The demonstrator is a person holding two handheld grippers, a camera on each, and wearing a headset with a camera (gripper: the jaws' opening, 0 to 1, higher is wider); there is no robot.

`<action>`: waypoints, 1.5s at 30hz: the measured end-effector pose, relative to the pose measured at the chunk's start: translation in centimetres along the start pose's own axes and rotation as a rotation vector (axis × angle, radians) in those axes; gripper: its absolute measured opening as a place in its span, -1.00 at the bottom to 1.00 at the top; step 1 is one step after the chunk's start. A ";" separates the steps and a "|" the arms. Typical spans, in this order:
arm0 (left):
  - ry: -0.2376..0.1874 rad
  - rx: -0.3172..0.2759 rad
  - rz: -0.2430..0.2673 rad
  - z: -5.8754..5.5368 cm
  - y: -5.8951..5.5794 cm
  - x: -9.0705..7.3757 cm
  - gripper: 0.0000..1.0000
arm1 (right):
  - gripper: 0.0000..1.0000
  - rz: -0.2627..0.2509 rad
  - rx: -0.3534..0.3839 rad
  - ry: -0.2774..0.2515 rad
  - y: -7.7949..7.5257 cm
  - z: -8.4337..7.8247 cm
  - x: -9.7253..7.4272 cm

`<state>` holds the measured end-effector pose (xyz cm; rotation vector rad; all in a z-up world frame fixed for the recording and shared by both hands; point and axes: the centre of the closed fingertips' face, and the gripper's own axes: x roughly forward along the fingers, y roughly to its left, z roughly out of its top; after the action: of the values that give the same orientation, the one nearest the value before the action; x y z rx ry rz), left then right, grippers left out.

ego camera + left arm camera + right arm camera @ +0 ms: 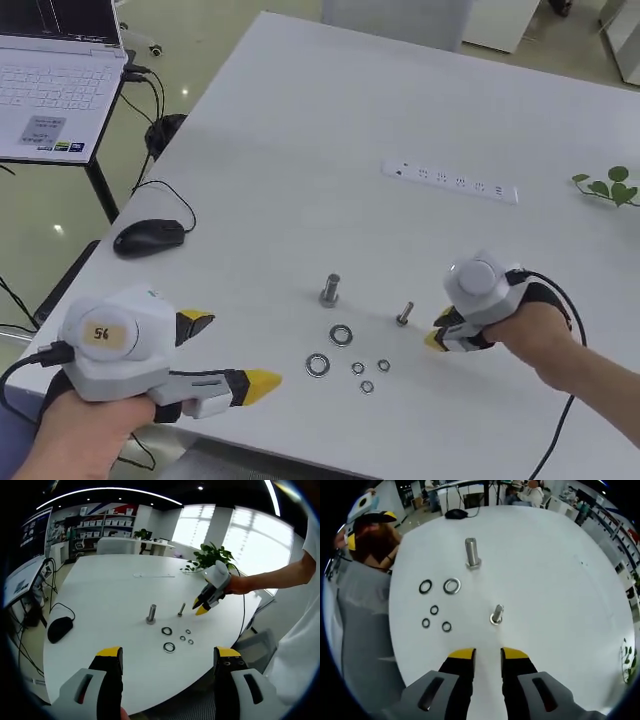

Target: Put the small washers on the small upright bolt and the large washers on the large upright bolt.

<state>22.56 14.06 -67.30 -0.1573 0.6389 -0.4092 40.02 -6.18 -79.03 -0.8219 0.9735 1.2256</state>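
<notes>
While both grippers are held clear of the parts, the left gripper (228,350) is seen wide open and empty at the near edge of the table (300,150). The right gripper (440,330) is held just beside the small bolt (405,314), its jaws parted by a narrow gap with nothing between them. Both bolts are stood upright, the large bolt (330,290) farther from that gripper. Two large washers (341,335) and three small washers (358,368) are laid flat on the table near the bolts, none threaded on
</notes>
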 end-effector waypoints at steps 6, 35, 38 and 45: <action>0.001 0.005 -0.004 -0.2 -0.4 -0.2 0.47 | -0.57 0.033 -0.007 -0.015 2.0 0.1 0.6; -0.005 0.015 -0.004 -0.1 -1.0 -0.5 0.47 | -0.60 0.120 -0.095 -0.027 6.3 2.0 3.5; -0.007 0.015 -0.002 0.1 -0.9 -0.5 0.47 | -0.61 0.128 -0.112 -0.022 6.8 2.1 3.9; -0.004 0.017 0.001 0.3 -0.7 -0.5 0.47 | -0.61 0.125 -0.170 0.004 7.0 2.1 4.6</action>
<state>22.14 13.62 -66.63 -0.1419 0.6311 -0.4130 33.68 -1.38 -82.44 -0.9073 0.9448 1.4294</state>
